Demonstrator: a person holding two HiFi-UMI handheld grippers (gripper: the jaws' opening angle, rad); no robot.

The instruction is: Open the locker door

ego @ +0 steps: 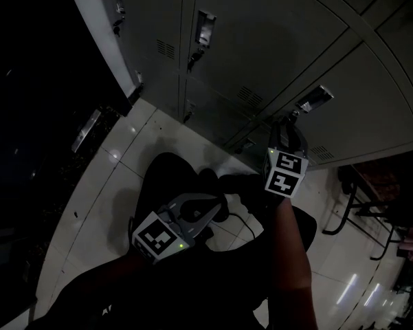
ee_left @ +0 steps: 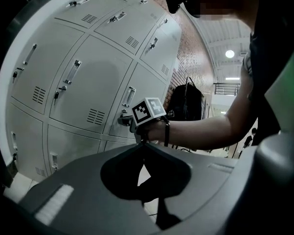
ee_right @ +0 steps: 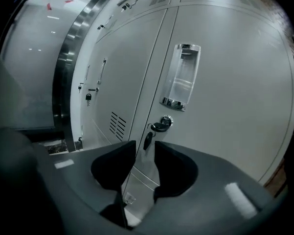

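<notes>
A grey locker door [ee_right: 225,97] fills the right gripper view, with a recessed chrome handle [ee_right: 181,76]. Below the handle a key [ee_right: 160,126] sits in the lock, and its dark fob [ee_right: 147,140] hangs down. My right gripper [ee_right: 146,146] is open right at the lock, the fob hanging in the gap between its jaw tips without being pressed. The head view shows this gripper [ego: 287,124] just under the handle [ego: 314,100]. My left gripper [ego: 215,210] is held low near my body, shut on nothing. From the left gripper view, the right gripper's marker cube [ee_left: 148,111] is at the door.
More closed locker doors [ego: 261,40] surround this one, some with keys hanging. A steel column [ee_right: 68,77] stands left of the lockers. A black bag [ee_left: 186,102] hangs beyond them. Metal furniture legs [ego: 350,208] stand on the pale tiled floor [ego: 124,150] at right.
</notes>
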